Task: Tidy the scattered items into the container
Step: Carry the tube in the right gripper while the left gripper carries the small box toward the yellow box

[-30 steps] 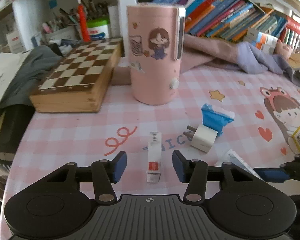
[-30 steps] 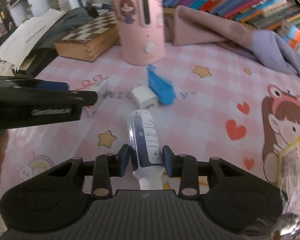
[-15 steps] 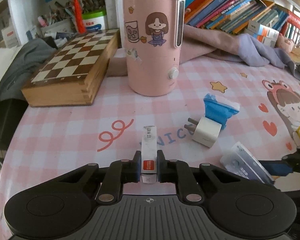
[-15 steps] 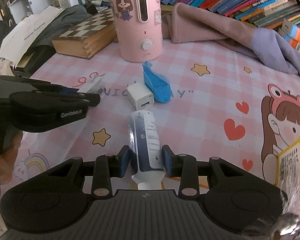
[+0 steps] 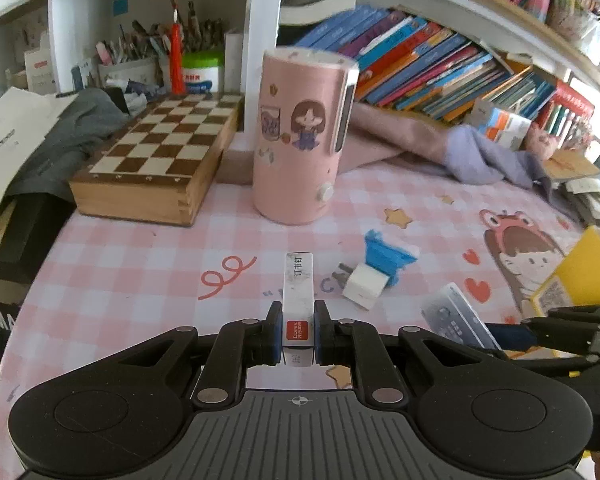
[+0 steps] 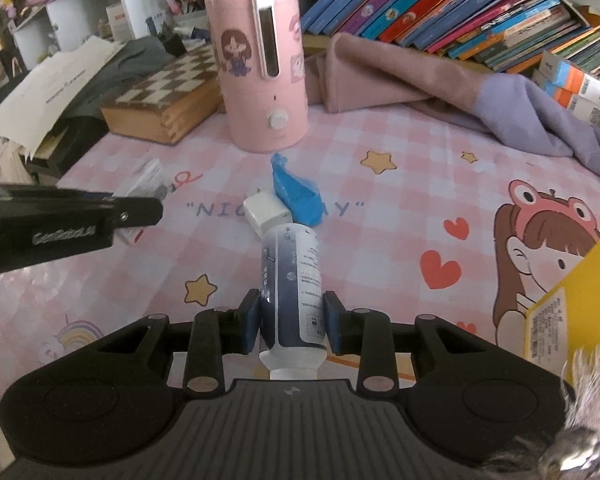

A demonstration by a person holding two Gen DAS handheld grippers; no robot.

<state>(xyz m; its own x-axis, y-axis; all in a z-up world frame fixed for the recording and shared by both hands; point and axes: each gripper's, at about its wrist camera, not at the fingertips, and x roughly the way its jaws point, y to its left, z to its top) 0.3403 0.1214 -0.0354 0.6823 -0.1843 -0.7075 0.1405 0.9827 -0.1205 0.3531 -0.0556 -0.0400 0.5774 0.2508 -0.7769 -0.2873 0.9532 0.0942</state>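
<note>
My left gripper (image 5: 297,334) is shut on a small white staples box (image 5: 298,300) with a red label and holds it above the pink checked tabletop; the box also shows in the right wrist view (image 6: 146,178). My right gripper (image 6: 292,322) is shut on a white and dark blue tube (image 6: 294,288), cap toward the camera; the tube also shows in the left wrist view (image 5: 456,318). A white charger plug (image 5: 364,286) and a blue crumpled packet (image 5: 386,256) lie side by side on the table. A yellow container edge (image 6: 576,304) shows at the right.
A tall pink cylinder appliance (image 5: 304,140) stands at the back centre. A wooden chess box (image 5: 160,160) lies to its left. Pink and purple cloth (image 6: 440,92) and a row of books (image 5: 440,76) lie behind. Papers and grey cloth (image 5: 40,132) sit at the left edge.
My left gripper closed on the staples box and lifted it off the table. My right gripper has risen slightly with the tube held throughout.
</note>
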